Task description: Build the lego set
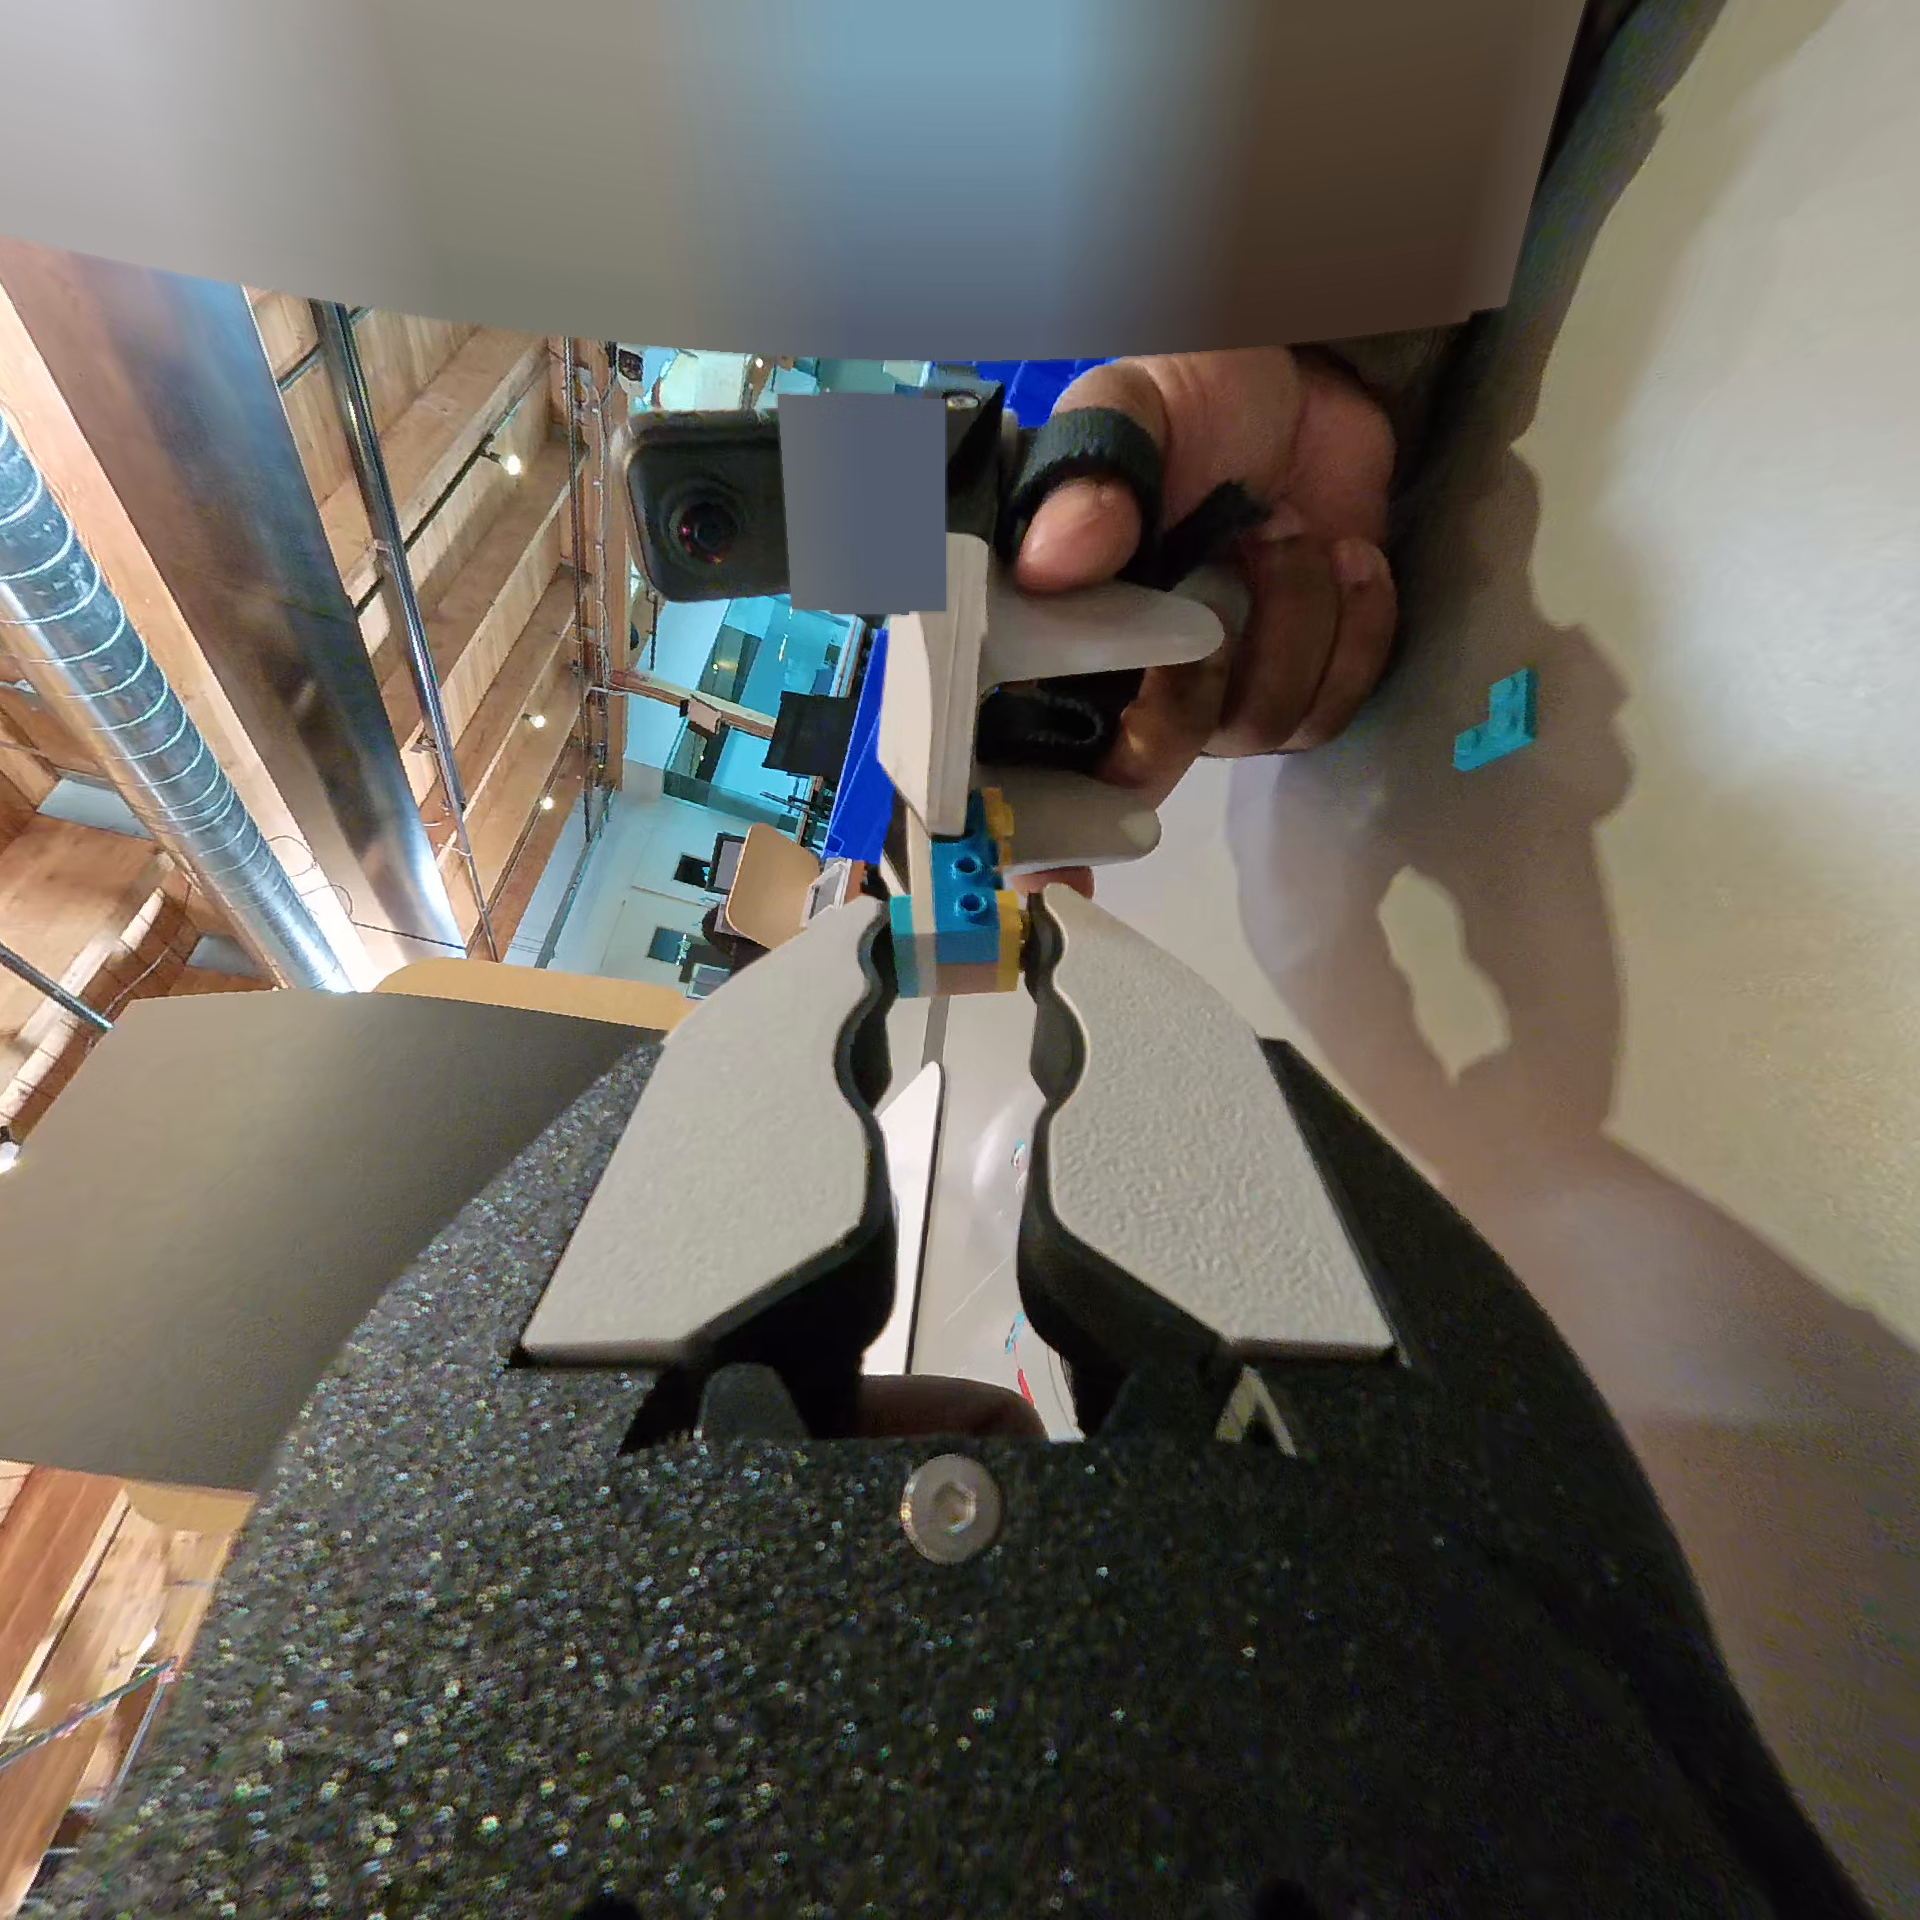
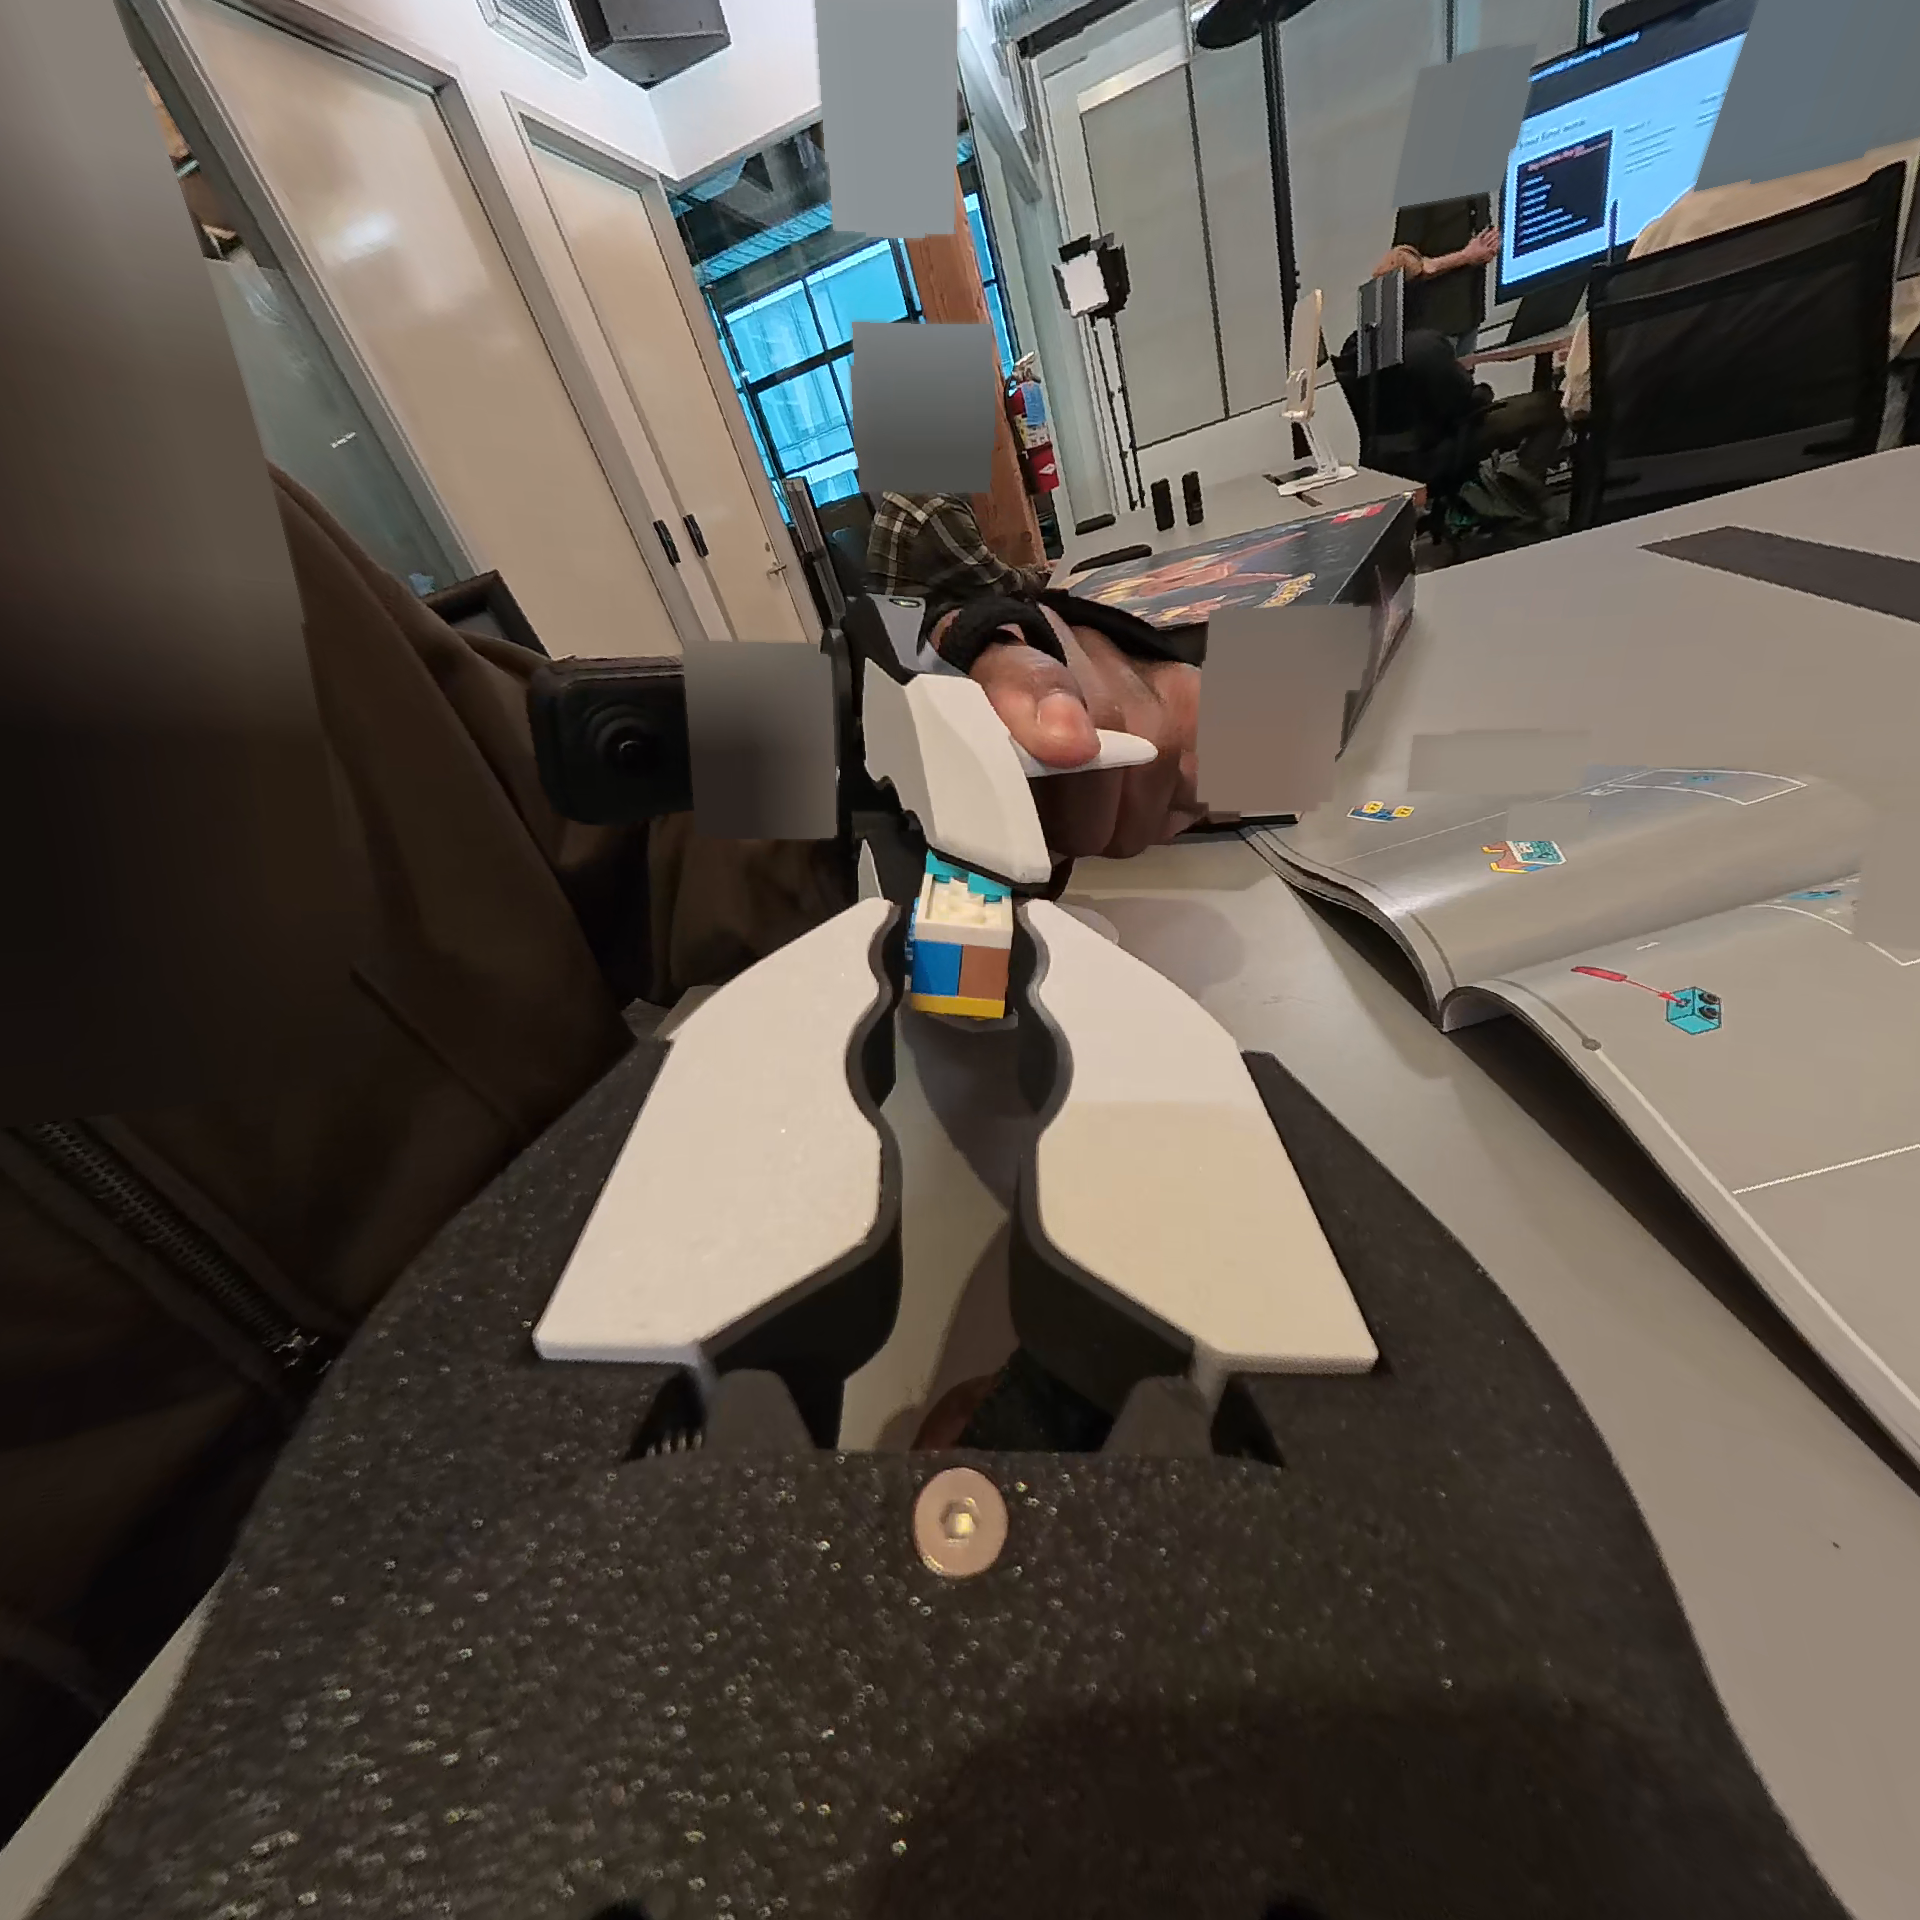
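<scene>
A small lego assembly (image 1: 961,909) of blue, teal, yellow, brown and white bricks is held in the air between both grippers. My left gripper (image 1: 958,933) is shut on one end of it. The right gripper (image 1: 995,831), held by a hand, comes in from the opposite side and clamps the other end. In the right wrist view my right gripper (image 2: 956,940) is shut on the assembly (image 2: 961,966), with the left gripper (image 2: 971,875) facing it and gripping the assembly's far, teal and white end. A loose teal L-shaped plate (image 1: 1496,722) lies on the table (image 1: 1714,468).
An open instruction booklet (image 2: 1558,987) lies on the grey table (image 2: 1226,1018) to the right. A dark lego box (image 2: 1299,571) stands behind the hand. A person's dark jacket (image 2: 364,883) fills the left side. Chairs and people are far back. Less than 4 cm separates the two grippers' tips.
</scene>
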